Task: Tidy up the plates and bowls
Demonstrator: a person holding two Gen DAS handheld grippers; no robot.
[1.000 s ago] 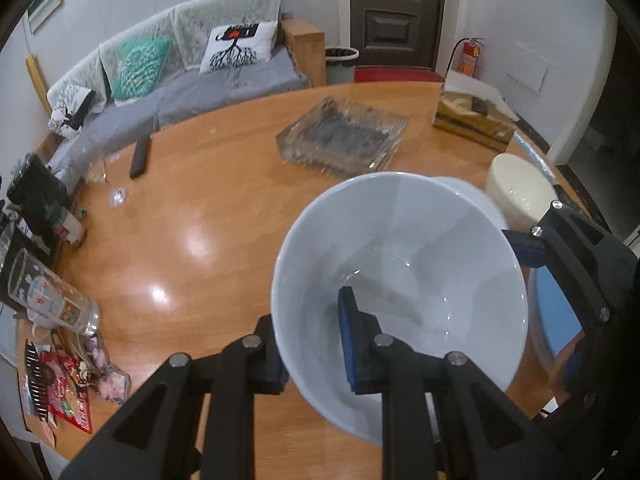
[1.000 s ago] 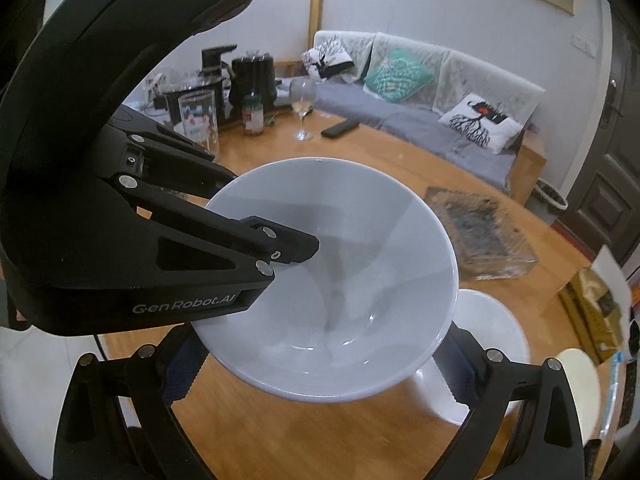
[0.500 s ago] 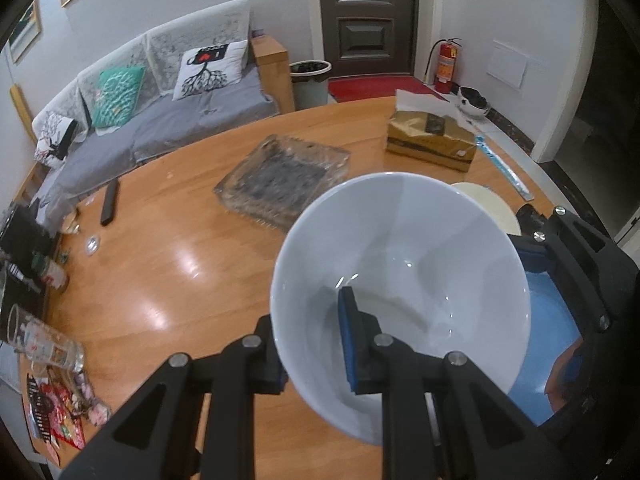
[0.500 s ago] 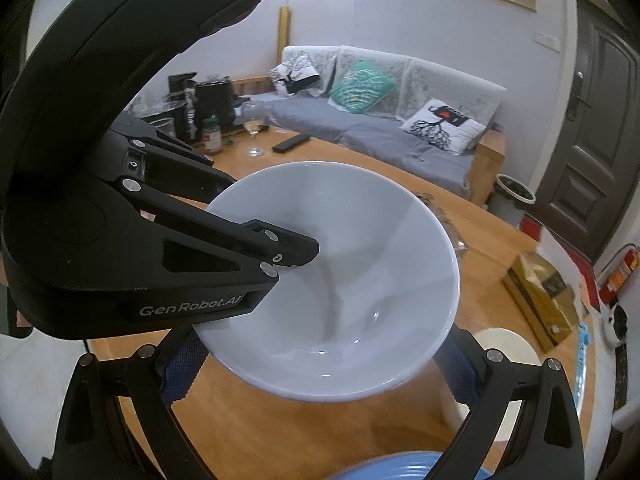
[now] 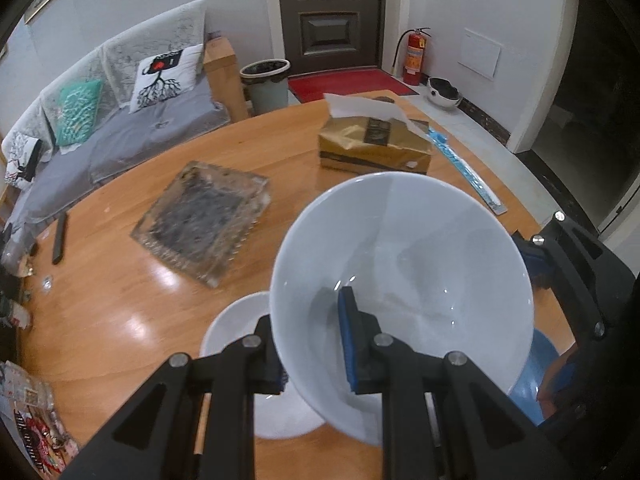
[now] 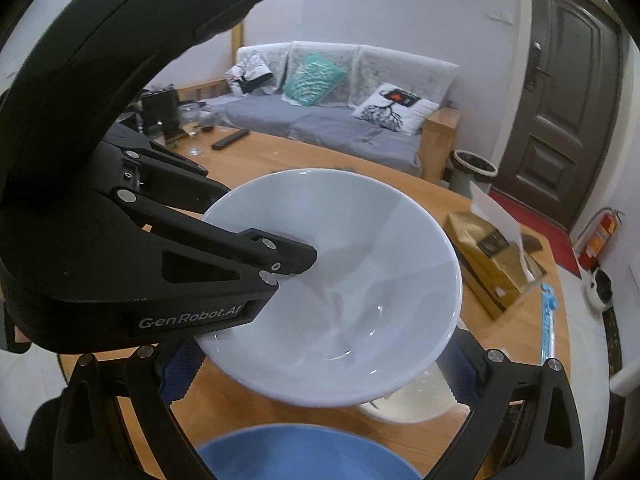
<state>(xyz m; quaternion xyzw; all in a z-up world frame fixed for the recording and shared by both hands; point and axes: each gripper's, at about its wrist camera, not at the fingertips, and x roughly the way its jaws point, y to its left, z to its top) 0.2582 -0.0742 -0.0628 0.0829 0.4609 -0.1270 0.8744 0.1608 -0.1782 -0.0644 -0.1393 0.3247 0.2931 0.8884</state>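
My left gripper [image 5: 312, 344] is shut on the rim of a large white bowl [image 5: 420, 272], held tilted above the round wooden table [image 5: 120, 280]. The same bowl [image 6: 360, 264] fills the right wrist view, with the left gripper's finger [image 6: 288, 260] over its rim. My right gripper [image 6: 320, 368] is open, its fingers standing wide on either side beneath the bowl. A white dish [image 5: 232, 332] sits on the table under the bowl's left side. A blue plate [image 6: 304, 456] lies below, also in the left wrist view [image 5: 536, 376]. A cream dish [image 6: 420, 404] sits under the bowl's right edge.
A glass ashtray [image 5: 204, 220] lies mid-table. A gold tissue box [image 5: 376, 144] and a blue packet [image 5: 468, 168] are near the far edge. A remote [image 5: 60, 236] and glassware [image 6: 188, 120] stand at the table's left. A sofa [image 5: 120, 112] is behind.
The bowl in my left gripper has swung right across the table; the ashtray and tissue box slid left in view. The white dish and blue plate now show beneath it.
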